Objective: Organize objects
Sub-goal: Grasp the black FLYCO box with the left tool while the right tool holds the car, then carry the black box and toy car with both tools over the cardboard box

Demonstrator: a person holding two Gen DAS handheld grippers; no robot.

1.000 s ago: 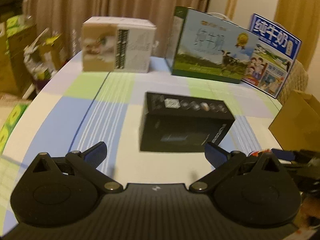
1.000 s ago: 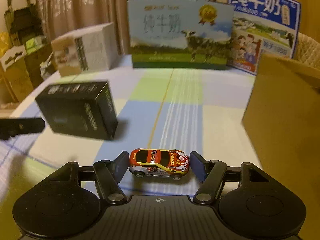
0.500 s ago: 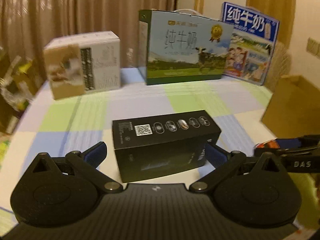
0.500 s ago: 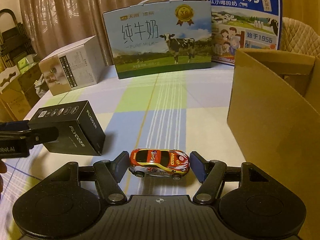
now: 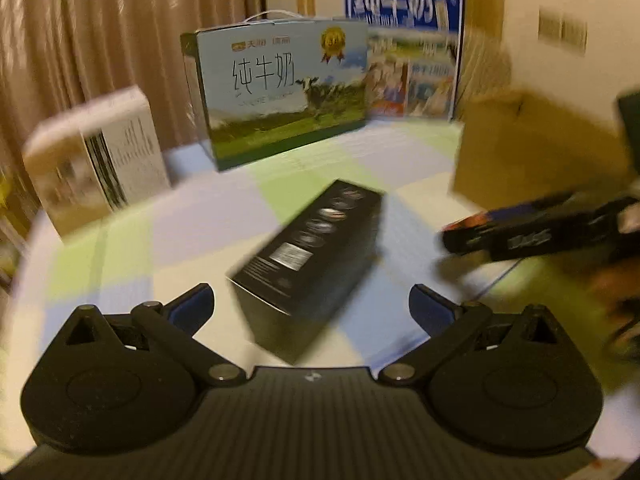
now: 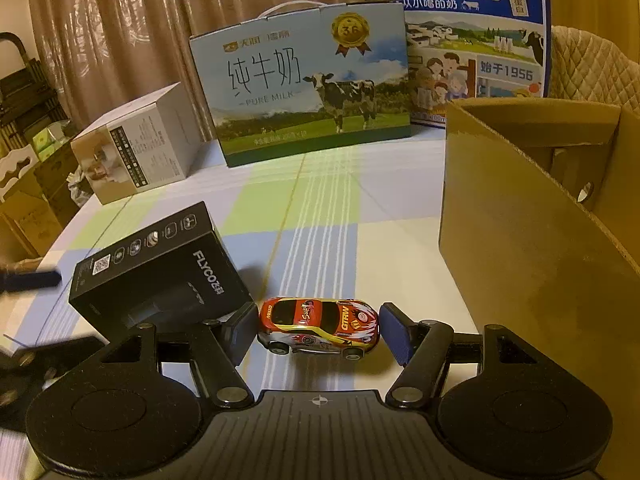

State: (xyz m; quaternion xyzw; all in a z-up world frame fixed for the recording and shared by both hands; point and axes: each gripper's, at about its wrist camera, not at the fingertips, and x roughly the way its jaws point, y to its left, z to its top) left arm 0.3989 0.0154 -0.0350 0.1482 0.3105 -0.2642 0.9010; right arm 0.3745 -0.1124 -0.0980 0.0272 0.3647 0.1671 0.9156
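A black FLYCO box [image 5: 312, 256] lies on the checked tablecloth, its near end between my left gripper's [image 5: 310, 312] open fingers without touching them. It also shows in the right wrist view [image 6: 160, 272]. My right gripper [image 6: 318, 334] is shut on a red and yellow toy car [image 6: 318, 330] and holds it above the table. The right gripper with the car shows blurred in the left wrist view [image 5: 536, 232]. An open brown cardboard box [image 6: 532, 216] stands to the right of the car.
At the back of the table stand a white and tan carton [image 6: 136, 144], a milk carton with a cow [image 6: 304, 88] and a blue milk carton [image 6: 472, 36]. Curtains hang behind. Stacked boxes [image 6: 28, 184] sit off the left edge.
My left gripper has swung round the black box, which now lies end-on between its fingers. My right gripper has carried the car forward, closer to the black box and the cardboard box.
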